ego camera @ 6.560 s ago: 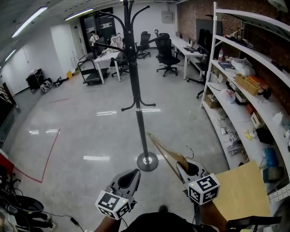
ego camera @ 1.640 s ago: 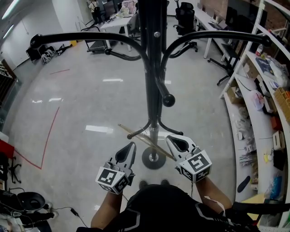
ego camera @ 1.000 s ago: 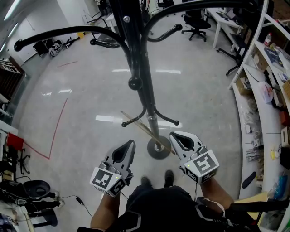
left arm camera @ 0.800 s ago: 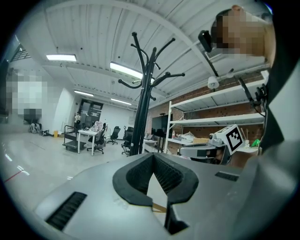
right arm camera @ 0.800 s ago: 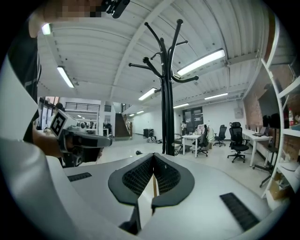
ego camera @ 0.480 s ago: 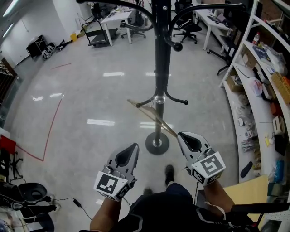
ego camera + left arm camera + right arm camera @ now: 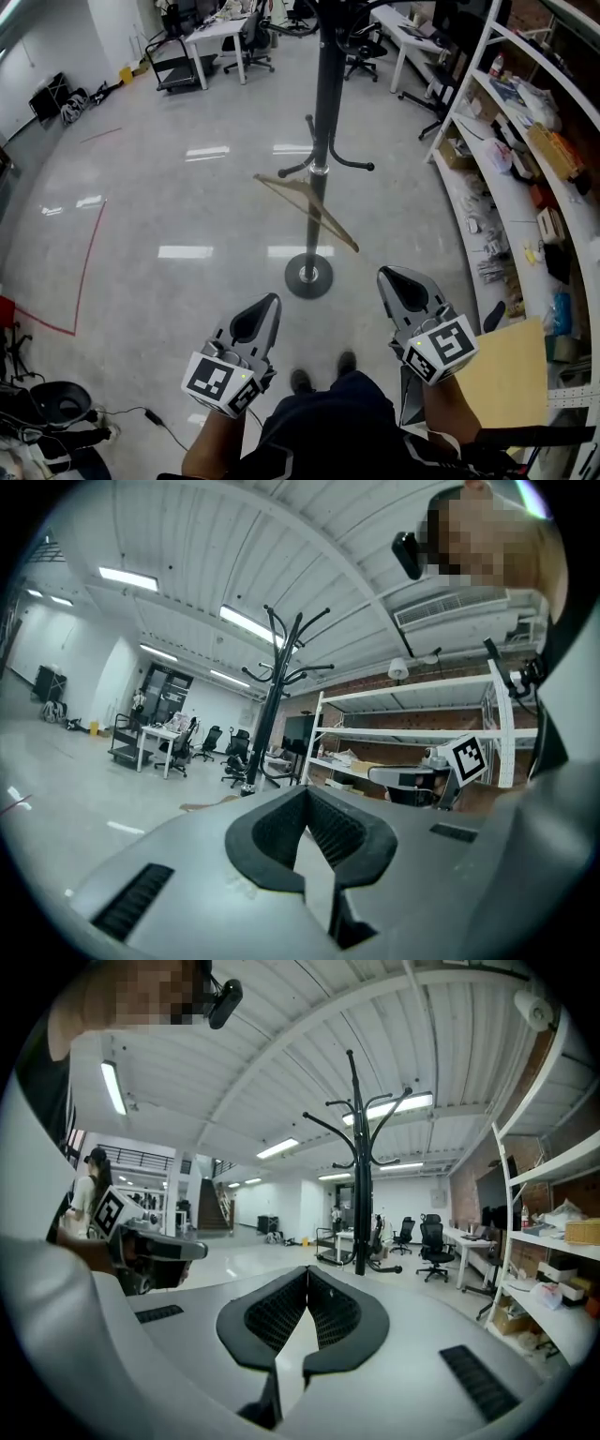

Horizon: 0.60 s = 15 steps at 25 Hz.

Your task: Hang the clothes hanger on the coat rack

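Note:
The black coat rack [image 7: 323,141] stands on a round base [image 7: 308,278] on the grey floor. A wooden clothes hanger [image 7: 309,208] hangs tilted from one of the rack's low hooks [image 7: 349,165], touched by neither gripper. My left gripper [image 7: 261,314] is shut and empty, low and left of the base. Shut and empty as well, my right gripper [image 7: 401,284] sits to the right of the base, a short way from the hanger's lower end. The rack [image 7: 272,686] shows beyond the shut left gripper [image 7: 307,803]. It also stands as the rack [image 7: 358,1147] ahead of the shut right gripper [image 7: 307,1277].
White shelving [image 7: 525,150] loaded with boxes and bags runs along the right. A wooden board [image 7: 506,375] lies by my right arm. Desks and office chairs [image 7: 220,33] stand at the far end. Red tape [image 7: 80,281] marks the floor at left, with cables [image 7: 56,412] near it.
My right gripper, shut on the hanger earlier, has let it go on the rack's low hook. Both grippers have drawn back from the rack, which now stands farther off.

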Tool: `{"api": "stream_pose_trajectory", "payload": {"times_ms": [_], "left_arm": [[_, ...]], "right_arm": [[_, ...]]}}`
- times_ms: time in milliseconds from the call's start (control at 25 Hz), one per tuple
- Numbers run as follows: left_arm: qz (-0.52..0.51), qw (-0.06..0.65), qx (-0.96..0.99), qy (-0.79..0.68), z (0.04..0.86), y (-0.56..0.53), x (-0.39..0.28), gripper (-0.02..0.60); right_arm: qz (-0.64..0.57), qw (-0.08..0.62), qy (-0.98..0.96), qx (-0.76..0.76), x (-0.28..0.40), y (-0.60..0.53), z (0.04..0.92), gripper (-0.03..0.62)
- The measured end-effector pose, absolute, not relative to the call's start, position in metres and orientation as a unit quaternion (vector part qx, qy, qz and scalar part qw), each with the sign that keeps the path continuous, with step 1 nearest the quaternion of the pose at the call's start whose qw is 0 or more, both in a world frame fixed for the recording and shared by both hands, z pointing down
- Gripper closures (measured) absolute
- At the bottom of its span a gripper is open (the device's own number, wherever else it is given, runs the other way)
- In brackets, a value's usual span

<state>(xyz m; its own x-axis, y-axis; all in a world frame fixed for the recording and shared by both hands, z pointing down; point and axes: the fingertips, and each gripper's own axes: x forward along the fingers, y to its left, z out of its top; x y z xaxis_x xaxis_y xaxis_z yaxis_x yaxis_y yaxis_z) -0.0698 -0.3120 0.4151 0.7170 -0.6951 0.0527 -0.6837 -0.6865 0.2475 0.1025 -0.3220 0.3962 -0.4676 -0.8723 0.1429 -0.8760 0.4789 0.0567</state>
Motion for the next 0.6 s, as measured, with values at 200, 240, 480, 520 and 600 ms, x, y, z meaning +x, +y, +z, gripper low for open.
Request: {"api": "stream_pose_trajectory", "payload": {"times_ms": [200, 240, 480, 520, 600], "left_arm": [[-0.022, 0.11, 0.921, -0.373, 0.411, -0.275, -0.066, 0.581], [-0.022, 0.108, 0.92, -0.375, 0.409, -0.268, -0.066, 0.583], [-0.04, 0.145, 0.918, -0.368, 0.398, -0.205, -0.048, 0.583], [-0.036, 0.143, 0.919, -0.367, 0.398, -0.191, -0.043, 0.581], [-0.028, 0.137, 0.915, -0.378, 0.4, -0.166, -0.033, 0.582]], "right_arm": [[0.017, 0.069, -0.858, 0.508, 0.101, -0.285, 0.393, 0.586], [0.015, 0.067, -0.86, 0.505, 0.101, -0.277, 0.392, 0.586], [0.023, 0.061, -0.865, 0.497, 0.115, -0.219, 0.397, 0.586], [0.027, 0.058, -0.864, 0.5, 0.123, -0.207, 0.4, 0.586], [0.03, 0.053, -0.863, 0.501, 0.138, -0.181, 0.401, 0.586]]}}
